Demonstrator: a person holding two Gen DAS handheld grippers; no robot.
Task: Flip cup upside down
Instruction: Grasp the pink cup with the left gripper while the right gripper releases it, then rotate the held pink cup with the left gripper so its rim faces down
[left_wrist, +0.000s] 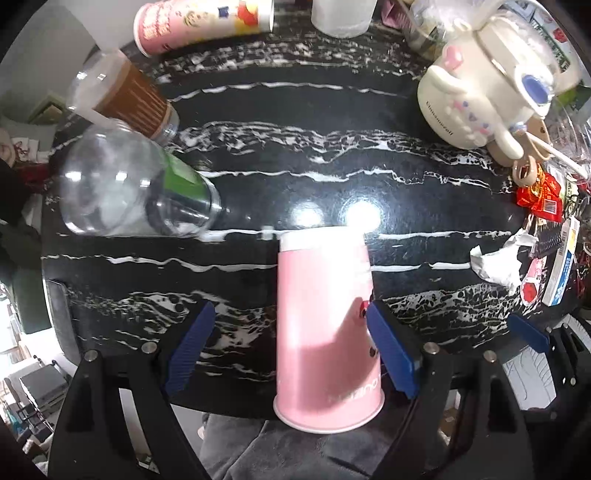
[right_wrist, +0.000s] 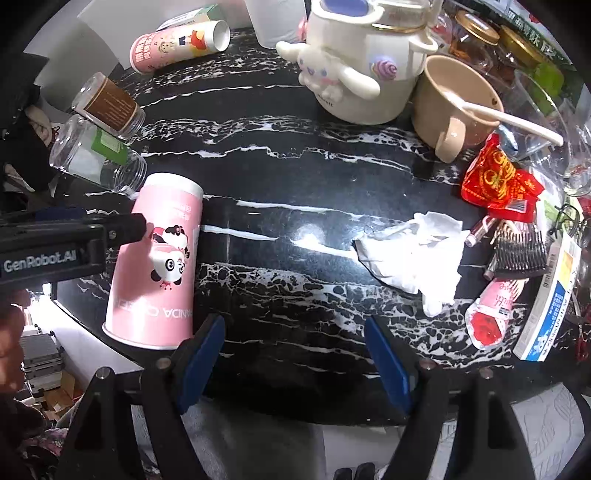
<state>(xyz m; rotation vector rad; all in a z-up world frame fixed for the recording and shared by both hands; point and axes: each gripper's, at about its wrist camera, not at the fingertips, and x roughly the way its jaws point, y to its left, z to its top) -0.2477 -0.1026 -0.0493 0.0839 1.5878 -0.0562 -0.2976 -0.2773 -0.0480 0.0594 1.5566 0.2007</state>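
A tall pink paper cup (left_wrist: 325, 332) with a panda print stands upside down, rim down, at the near edge of the black marbled table (left_wrist: 295, 166). It also shows in the right wrist view (right_wrist: 159, 258). My left gripper (left_wrist: 288, 347) is open, its jaws on either side of the cup; the right blue pad (left_wrist: 391, 354) is at the cup's side and the left pad stands apart. My right gripper (right_wrist: 295, 365) is open and empty over the table's near edge, to the right of the cup.
Two clear plastic jars (left_wrist: 136, 188) (left_wrist: 125, 99) and a pink printed tube (left_wrist: 199, 22) lie at the left. A cream character pot (right_wrist: 362, 70), beige mug with spoon (right_wrist: 454, 110), red wrapper (right_wrist: 498, 181), crumpled tissue (right_wrist: 413, 251) and clutter fill the right.
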